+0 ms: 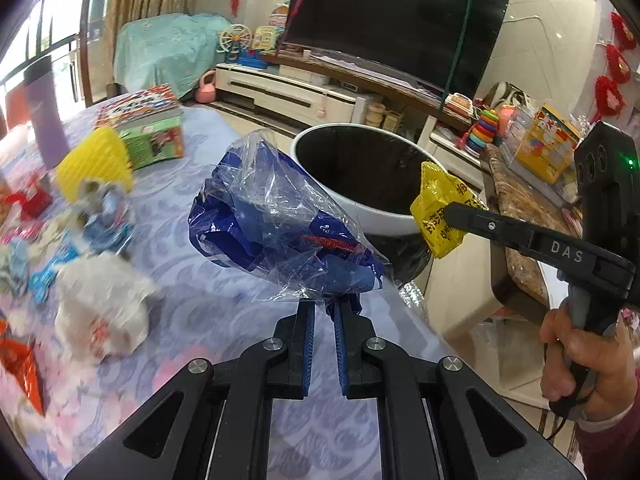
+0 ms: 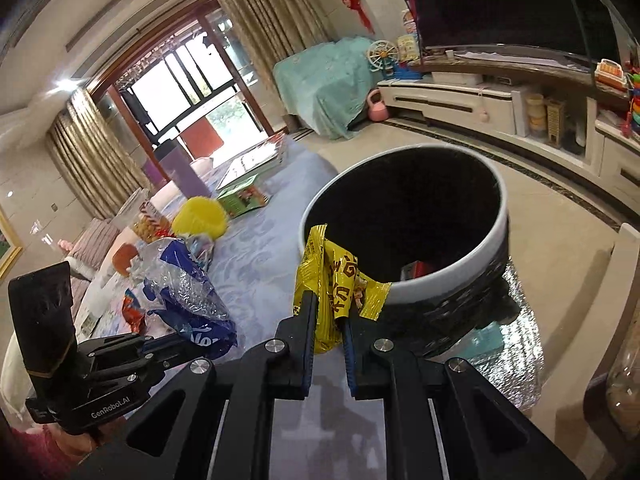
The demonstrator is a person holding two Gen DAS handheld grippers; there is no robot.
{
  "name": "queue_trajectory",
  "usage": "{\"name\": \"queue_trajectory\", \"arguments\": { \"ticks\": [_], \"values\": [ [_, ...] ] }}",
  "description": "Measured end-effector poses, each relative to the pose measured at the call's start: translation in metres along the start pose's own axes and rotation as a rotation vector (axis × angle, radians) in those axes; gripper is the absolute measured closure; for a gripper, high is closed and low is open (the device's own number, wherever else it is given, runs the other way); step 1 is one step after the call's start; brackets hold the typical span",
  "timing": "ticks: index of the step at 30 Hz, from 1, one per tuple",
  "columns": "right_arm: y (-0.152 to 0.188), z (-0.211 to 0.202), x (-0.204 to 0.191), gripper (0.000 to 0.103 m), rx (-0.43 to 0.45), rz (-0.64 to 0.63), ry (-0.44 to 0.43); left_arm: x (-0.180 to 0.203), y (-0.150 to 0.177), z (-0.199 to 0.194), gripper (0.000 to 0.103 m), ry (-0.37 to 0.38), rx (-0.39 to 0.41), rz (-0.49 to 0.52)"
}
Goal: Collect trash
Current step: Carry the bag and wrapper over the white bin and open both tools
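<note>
Closest to my lens, the left gripper (image 1: 324, 312) has its black fingers with ribbed blue pads pinched together on the neck of a crinkled clear-and-blue plastic bag (image 1: 280, 216), which balloons upward from the jaws, glossy and creased, with dark blue printed film inside the transparent skin. On my other side, the right gripper (image 2: 328, 320) is clamped on a yellow snack wrapper (image 2: 334, 280), a shiny foil-like packet with dark printed characters, folded and crumpled, its upper edge level with the near rim of the trash bin (image 2: 472, 276). I see that bin as a round tub with a smooth white outer wall and a black interior, with a small reddish item lying at the bottom; it stands just beyond both held pieces. Beneath is a table (image 1: 208, 292) covered in pale lavender cloth with a raised wave pattern. Farther left on it lie blurred scraps: a crumpled white wrapper (image 1: 100, 312), a yellow ribbed cup (image 1: 96, 164) on its side, and a colourful cardboard box (image 1: 148, 128).
</note>
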State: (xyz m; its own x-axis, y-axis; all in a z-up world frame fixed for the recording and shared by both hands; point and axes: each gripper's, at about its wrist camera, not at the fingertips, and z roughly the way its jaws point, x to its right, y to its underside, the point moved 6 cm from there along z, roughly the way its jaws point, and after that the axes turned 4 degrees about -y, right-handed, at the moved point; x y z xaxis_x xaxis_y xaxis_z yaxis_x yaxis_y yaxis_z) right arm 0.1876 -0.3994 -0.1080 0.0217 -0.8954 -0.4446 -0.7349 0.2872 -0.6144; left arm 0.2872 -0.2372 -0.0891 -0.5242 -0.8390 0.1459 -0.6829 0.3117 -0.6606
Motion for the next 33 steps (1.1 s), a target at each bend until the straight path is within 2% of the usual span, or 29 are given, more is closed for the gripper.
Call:
{"name": "queue_trajectory", "arguments": {
  "ticks": [10, 21, 33],
  "values": [
    [-0.026, 0.0, 0.026, 0.091, 0.021, 0.005, 0.048, 0.02, -0.03, 0.029, 0.095, 0.026, -0.016, 0.04],
    [-0.048, 0.013, 0.053, 0.09, 0.005, 0.006, 0.083, 0.036, -0.06, 0.065, 0.095, 0.046, -0.039, 0.06],
    [-0.059, 0.023, 0.065, 0.087, -0.014, 0.002, 0.107, 0.044, -0.088, 0.094, 0.094, 0.05, -0.057, 0.08]
  ]
}}
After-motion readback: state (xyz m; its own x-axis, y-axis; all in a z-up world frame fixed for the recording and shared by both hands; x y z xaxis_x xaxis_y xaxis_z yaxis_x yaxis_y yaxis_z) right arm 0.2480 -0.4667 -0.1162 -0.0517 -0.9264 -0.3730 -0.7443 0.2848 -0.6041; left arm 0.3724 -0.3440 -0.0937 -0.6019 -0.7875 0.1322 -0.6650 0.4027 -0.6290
